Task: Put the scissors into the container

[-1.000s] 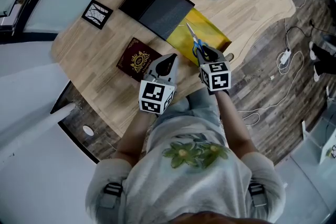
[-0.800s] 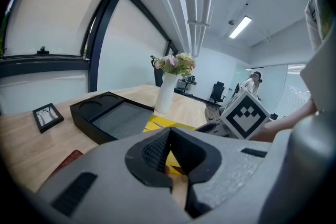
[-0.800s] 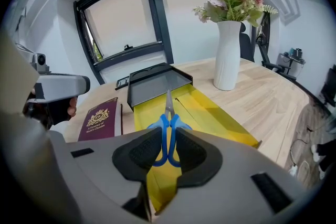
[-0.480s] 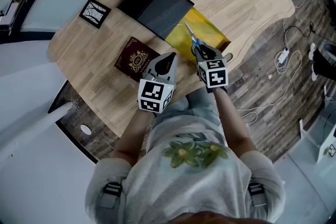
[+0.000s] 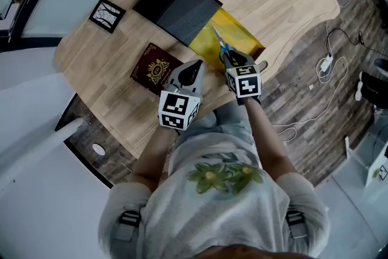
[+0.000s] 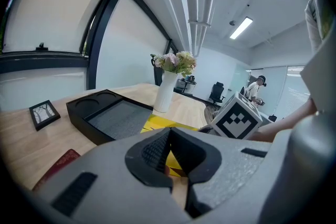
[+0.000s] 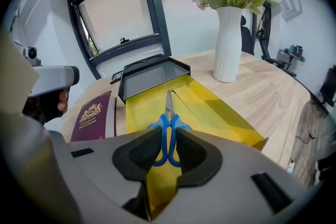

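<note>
1. The left claw (image 6: 169, 141) is closed on nothing and hangs at the worktop's (image 5: 109, 70) near edge, seemingly to keep clear.
2. The right claw (image 7: 167, 139) grips the scissors (image 7: 168, 105) by their blue handles, blades forward, likely for a clean drop.
3. They sit over the open yellow container (image 7: 210, 107), not yet inside.

Head view looks down; both gripper views face the vase (image 7: 228, 44).
</note>
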`<state>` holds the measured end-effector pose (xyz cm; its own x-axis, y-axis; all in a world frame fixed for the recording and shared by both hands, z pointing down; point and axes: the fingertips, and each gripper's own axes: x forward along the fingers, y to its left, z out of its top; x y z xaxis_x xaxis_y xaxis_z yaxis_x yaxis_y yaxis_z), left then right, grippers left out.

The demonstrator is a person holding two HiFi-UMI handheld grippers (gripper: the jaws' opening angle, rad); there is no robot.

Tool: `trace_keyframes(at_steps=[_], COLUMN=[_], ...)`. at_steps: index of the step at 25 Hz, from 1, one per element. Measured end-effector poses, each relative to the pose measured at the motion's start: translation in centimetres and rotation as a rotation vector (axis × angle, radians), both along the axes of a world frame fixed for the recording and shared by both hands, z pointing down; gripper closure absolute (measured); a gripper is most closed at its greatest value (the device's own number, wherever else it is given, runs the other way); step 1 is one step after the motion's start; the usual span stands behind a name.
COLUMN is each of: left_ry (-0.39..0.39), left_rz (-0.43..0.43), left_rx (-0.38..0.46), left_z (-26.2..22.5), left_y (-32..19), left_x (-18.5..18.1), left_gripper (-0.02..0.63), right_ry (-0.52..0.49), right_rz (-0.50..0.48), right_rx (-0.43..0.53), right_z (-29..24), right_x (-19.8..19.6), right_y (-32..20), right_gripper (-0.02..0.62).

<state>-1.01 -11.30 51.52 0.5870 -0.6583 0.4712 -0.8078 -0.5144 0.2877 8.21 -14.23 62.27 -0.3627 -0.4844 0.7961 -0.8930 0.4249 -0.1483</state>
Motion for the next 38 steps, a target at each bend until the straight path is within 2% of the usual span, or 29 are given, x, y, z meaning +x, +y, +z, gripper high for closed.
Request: trace_keyframes(at_steps=[24, 38], left_ry=[0.01, 0.008], left_rz=[-0.004, -0.008], left_rx=[-0.014, -0.018], left_z=[0.3, 0.3], left_y=[-0.3, -0.2], left_x=[-0.5, -0.9], left_gripper=[0.598, 0.598], right_ry=[0.04, 0.123], right_rz=[-0.03, -0.076], right_rx=[-0.07, -0.133], right_z=[1.7, 2.7], right_x=[-0.8, -0.7], right_y=[-0.5, -0.6], right_gripper=[0.508, 0.508])
